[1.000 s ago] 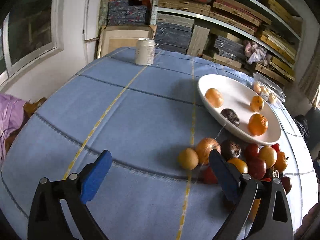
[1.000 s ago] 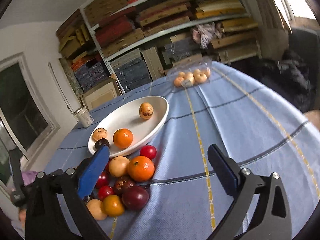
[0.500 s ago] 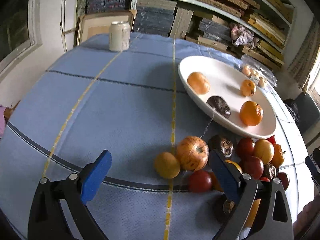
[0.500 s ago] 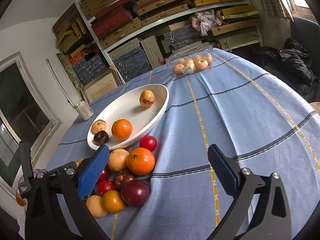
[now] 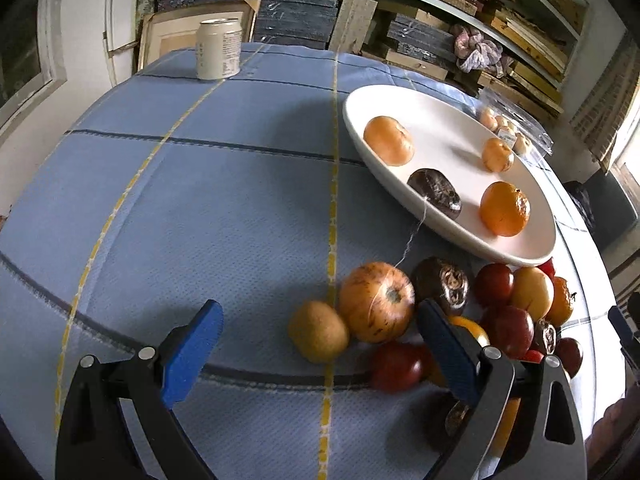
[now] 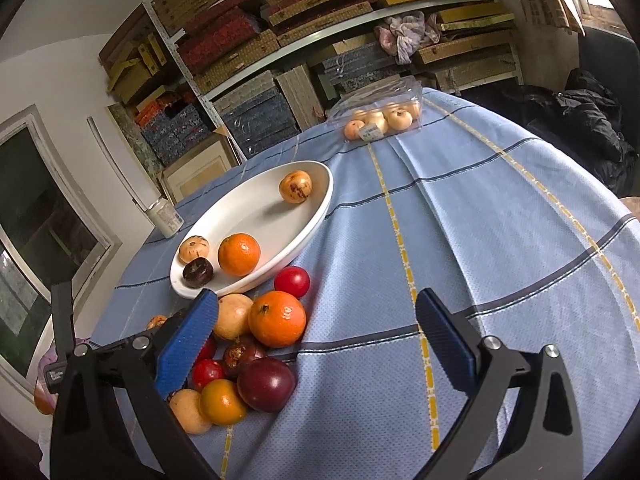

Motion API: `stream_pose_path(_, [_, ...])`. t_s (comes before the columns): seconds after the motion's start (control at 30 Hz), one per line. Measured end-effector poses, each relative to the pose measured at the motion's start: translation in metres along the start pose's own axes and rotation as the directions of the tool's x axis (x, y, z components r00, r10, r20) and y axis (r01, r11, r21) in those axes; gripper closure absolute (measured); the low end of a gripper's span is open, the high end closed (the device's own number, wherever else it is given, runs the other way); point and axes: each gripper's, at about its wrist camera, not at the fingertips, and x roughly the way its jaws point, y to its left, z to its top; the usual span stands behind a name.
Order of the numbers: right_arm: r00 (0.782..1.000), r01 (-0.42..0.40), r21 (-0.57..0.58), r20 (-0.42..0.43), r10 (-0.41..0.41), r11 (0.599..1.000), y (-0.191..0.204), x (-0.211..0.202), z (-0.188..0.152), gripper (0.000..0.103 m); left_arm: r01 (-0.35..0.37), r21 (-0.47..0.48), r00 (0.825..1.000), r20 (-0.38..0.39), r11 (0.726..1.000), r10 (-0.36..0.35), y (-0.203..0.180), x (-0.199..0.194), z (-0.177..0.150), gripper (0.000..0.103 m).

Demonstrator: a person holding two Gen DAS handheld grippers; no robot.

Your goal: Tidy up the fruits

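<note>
The left gripper (image 5: 318, 346) is held low over the tabletop (image 5: 200, 200) with its jaws spread wide and nothing between the pads. A yellow-brown fruit (image 5: 318, 332) and a striped apple (image 5: 376, 302) are seen just ahead of the gap, toward the right-hand pad, at the near end of the fruit pile (image 5: 500, 312). The white oval dish (image 5: 440, 136) is set beyond the pile and four fruits are carried in it. A drink can (image 5: 219, 54) is stood near the far edge. The right gripper (image 6: 316, 332) is likewise held with jaws spread and empty; a large orange (image 6: 277, 319) and a dark plum (image 6: 266, 384) are lying just beside its left-hand pad. A clear fruit box (image 6: 380, 114) is placed at the far edge.
</note>
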Motion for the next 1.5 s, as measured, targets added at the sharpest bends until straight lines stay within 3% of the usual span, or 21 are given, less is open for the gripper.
stream_pose_path(0.13, [1.000, 0.003, 0.003, -0.007, -0.003, 1.000, -0.001, 0.002, 0.001, 0.006, 0.018, 0.041, 1.000, -0.004, 0.999, -0.018, -0.007, 0.003, 0.005, 0.023])
stream_pose_path(0.4, [1.000, 0.009, 0.002, -0.019, -0.009, 1.000, -0.002, 0.006, 0.001, 0.006, 0.077, 0.056, 0.996, -0.047, 0.995, -0.075, -0.009, 0.001, 0.004, 0.030])
stream_pose_path(0.7, [1.000, 0.012, 0.002, -0.024, -0.012, 1.000, -0.002, 0.007, 0.000, 0.005, 0.086, 0.079, 0.995, -0.057, 0.993, -0.081, -0.013, 0.008, 0.010, 0.026])
stream_pose_path(0.77, [1.000, 0.016, 0.006, -0.024, -0.016, 1.000, -0.003, 0.008, -0.001, 0.005, 0.098, 0.079, 0.994, -0.064, 0.992, -0.093, -0.014, 0.007, 0.010, 0.031])
stream_pose_path(0.83, [1.000, 0.017, 0.011, -0.023, -0.017, 1.000, -0.005, 0.008, -0.001, 0.005, 0.141, 0.082, 0.987, -0.084, 0.987, -0.135, -0.015, 0.005, 0.010, 0.053])
stream_pose_path(0.9, [1.000, 0.017, 0.014, -0.026, -0.017, 1.000, -0.005, 0.009, -0.001, 0.005, 0.174, 0.092, 0.981, -0.101, 0.980, -0.165, -0.017, 0.003, 0.010, 0.064])
stream_pose_path(1.13, [0.999, 0.018, 0.009, -0.027, -0.018, 1.000, -0.005, 0.009, -0.002, 0.005, 0.174, 0.091, 0.981, -0.106, 0.981, -0.164, -0.019, 0.007, 0.010, 0.063])
stream_pose_path(1.37, [0.999, -0.002, -0.051, -0.051, -0.001, 0.999, 0.005, 0.011, -0.005, 0.005, 0.118, 0.109, 0.993, -0.035, 0.987, -0.115, -0.021, -0.006, 0.005, 0.063])
stream_pose_path(1.5, [0.993, -0.045, -0.163, -0.115, 0.026, 0.986, 0.024, 0.014, -0.014, 0.005, 0.076, 0.069, 0.990, 0.118, 0.995, -0.083, -0.007, -0.049, 0.001, 0.063])
